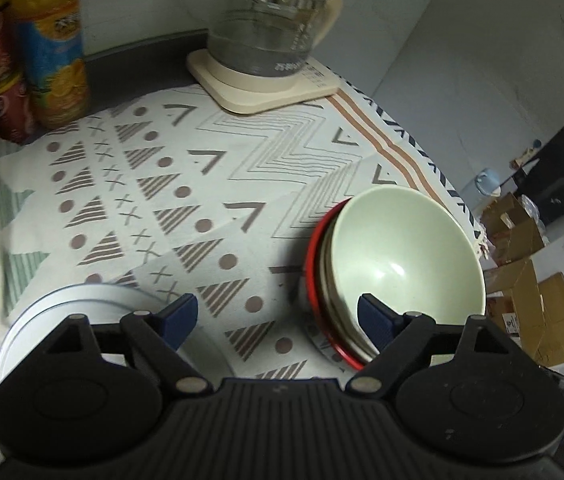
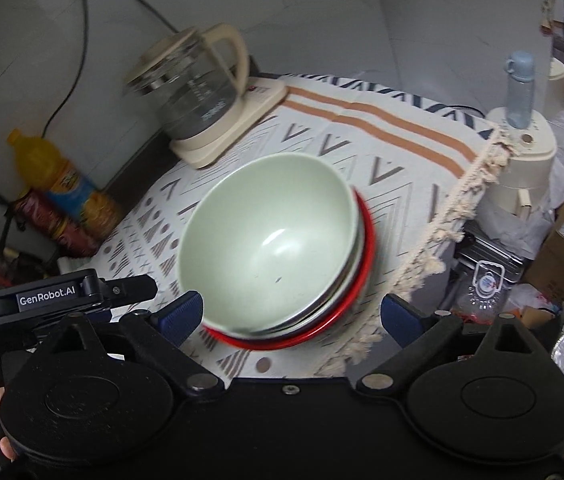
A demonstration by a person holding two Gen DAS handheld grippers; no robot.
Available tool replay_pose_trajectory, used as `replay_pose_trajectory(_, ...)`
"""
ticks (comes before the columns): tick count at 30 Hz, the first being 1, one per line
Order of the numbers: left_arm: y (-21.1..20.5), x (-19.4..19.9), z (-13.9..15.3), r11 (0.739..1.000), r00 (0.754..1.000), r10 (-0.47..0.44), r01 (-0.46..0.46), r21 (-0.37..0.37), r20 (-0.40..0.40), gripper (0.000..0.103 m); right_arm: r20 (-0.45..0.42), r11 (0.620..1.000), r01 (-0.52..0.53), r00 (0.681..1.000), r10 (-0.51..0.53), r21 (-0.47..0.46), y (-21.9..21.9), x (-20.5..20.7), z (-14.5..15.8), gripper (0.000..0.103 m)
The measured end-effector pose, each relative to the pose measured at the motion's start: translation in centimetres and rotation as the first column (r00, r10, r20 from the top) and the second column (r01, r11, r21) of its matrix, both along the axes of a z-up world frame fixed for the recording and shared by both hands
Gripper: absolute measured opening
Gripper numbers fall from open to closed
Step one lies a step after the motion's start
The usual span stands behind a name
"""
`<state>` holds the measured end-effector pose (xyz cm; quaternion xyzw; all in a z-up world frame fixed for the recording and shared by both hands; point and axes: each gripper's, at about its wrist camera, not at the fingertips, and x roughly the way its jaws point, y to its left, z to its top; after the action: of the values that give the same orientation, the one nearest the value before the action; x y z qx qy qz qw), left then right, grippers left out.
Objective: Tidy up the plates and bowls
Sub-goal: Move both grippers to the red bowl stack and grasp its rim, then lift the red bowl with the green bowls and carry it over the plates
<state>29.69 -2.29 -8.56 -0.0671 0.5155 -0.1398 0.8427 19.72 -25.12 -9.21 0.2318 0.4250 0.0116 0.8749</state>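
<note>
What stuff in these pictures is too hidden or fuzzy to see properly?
- Bowls under the green bowl: right wrist view, motion blur; count unclear.
- White plates: left wrist view, left gripper covers them.
- Orange bottle: left wrist view, top cut off, label blurred.

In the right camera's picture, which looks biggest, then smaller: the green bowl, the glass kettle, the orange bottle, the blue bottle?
1. green bowl, nearest though
2. glass kettle
3. orange bottle
4. blue bottle, farthest, so unsure

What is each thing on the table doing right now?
Pale green bowl: empty, nested on top of the stack.
Red-rimmed plate: bottom of the stack.
Glass kettle: lid on, seated on its base.
Left gripper: open, empty.
Right gripper: open, empty.
</note>
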Motion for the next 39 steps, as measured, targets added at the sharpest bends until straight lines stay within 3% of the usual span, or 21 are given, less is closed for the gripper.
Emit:
replay_pose_trajectory(3, -0.8, 0.9, -0.8, 1.0, 1.0, -0.02, 0.02, 0.005, -0.011, 0.085, -0.013, 0.999, 0.036, 0.999, -0.036, 0.0, -0.8, 0.5, -0.5, 0.094)
replay_pose_trajectory(8, -1.8, 2.4, -2.8, 0.999, 0.997, -0.053, 0.052, -0.011, -0.058, 0.078, -0.071, 0.995, 0.094, 0.993, -0.092, 0.029, -2.0, 1.7, -2.2, 0.078)
replay_pose_trajectory(13, -2.7, 3.7, -4.7, 0.997, 0.992, -0.078, 0.077, -0.015, -0.102, 0.057, -0.119, 0.99, 0.129, 0.985, -0.121, 0.056, -2.3, 3.1, -3.8, 0.059)
replay_pose_trajectory(28, -3.9, 5.4, -7.3, 0.991, 0.982, -0.116, 0.106, -0.077, -0.148, 0.029, -0.198, 0.987, 0.151, 0.971, -0.137, 0.055, -1.7, 5.3, -6.4, 0.037)
replay_pose_trajectory(39, -3.6, 4.5, -5.7, 0.992, 0.986, -0.115, 0.106, -0.074, -0.118, 0.028, -0.185, 0.988, 0.145, 0.974, -0.134, 0.045, -1.5, 5.0, -5.6, 0.029)
